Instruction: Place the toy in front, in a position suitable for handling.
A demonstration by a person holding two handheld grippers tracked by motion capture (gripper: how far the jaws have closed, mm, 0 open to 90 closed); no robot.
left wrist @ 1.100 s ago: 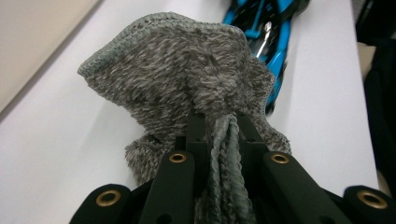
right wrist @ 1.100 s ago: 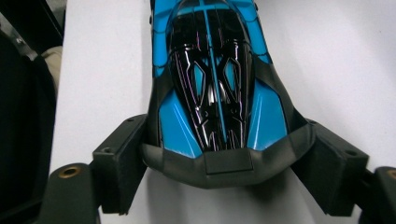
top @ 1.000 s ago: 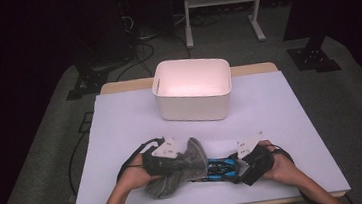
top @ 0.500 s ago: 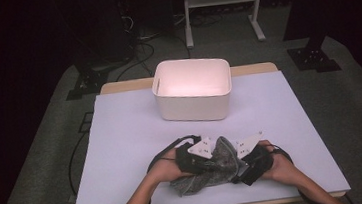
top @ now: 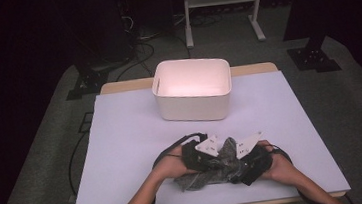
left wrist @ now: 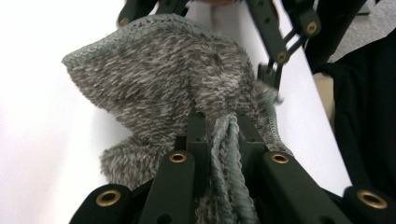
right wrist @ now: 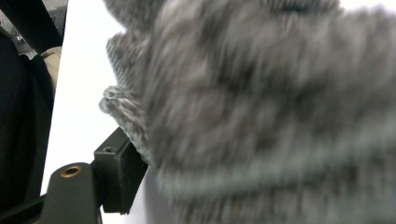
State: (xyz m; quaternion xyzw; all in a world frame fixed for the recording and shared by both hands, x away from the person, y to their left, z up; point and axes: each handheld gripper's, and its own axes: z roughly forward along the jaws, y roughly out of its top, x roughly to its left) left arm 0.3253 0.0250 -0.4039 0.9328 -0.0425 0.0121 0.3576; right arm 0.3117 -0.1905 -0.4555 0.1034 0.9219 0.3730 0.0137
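Between both tongs, near table (top: 122, 138) front edge: grey cloth (top: 215, 166), left tongs (top: 200, 156) clamped on it, right tongs' (top: 245, 163) hold unclear.

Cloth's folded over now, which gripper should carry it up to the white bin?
Left, probably. The left gripper is clamped on the grey cloth's bunched edge, a firm grip. The right gripper's hold is hidden by cloth. The white bin stands centred, favouring neither.

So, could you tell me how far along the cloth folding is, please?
Partly done: the grey cloth is bunched between both grippers. In hand: the left gripper is shut on a cloth edge; the right gripper is against it. Left: flattening it, perhaps putting it in the white bin.
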